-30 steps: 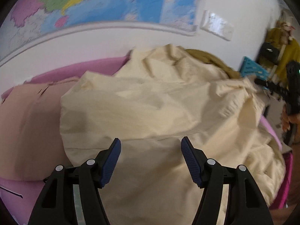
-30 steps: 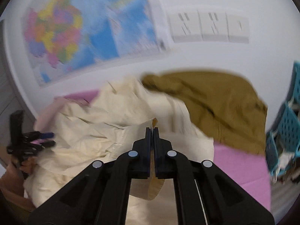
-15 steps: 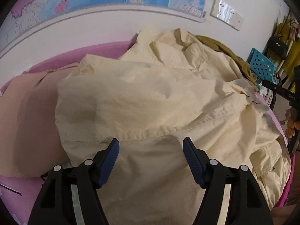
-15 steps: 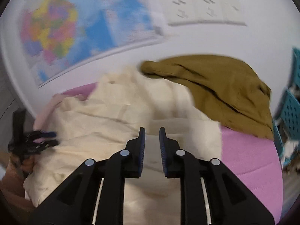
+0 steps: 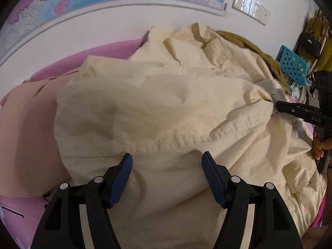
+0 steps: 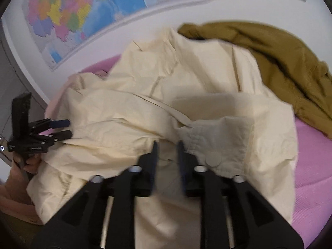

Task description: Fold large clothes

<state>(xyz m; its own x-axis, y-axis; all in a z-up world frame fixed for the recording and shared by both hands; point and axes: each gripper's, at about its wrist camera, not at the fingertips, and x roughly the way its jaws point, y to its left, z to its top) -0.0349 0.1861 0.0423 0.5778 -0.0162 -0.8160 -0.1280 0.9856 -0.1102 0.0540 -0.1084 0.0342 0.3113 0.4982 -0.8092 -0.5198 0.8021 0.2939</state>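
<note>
A large cream jacket (image 5: 166, 103) lies crumpled on a pink-covered surface (image 5: 103, 49), its collar toward the wall. My left gripper (image 5: 167, 161) hovers open over a folded hem, with nothing pinched between its blue pads. In the right wrist view the same cream jacket (image 6: 166, 103) fills the middle. My right gripper (image 6: 167, 145) hangs just above a bunched cuff; its jaws are opening and no cloth is between them. The left gripper (image 6: 60, 127) also shows at the jacket's left edge, held by a hand.
An olive-brown garment (image 6: 269, 51) lies behind and to the right of the jacket. A peach cloth (image 5: 27, 134) lies at its left. A map (image 6: 83, 10) and wall sockets (image 5: 251, 6) are on the white wall. A turquoise perforated crate (image 5: 294, 66) stands at the far right.
My right gripper has gone from shut to partly open, let go of the cream fabric and sunk toward the jacket. The jacket has settled flatter. The left gripper has barely moved.
</note>
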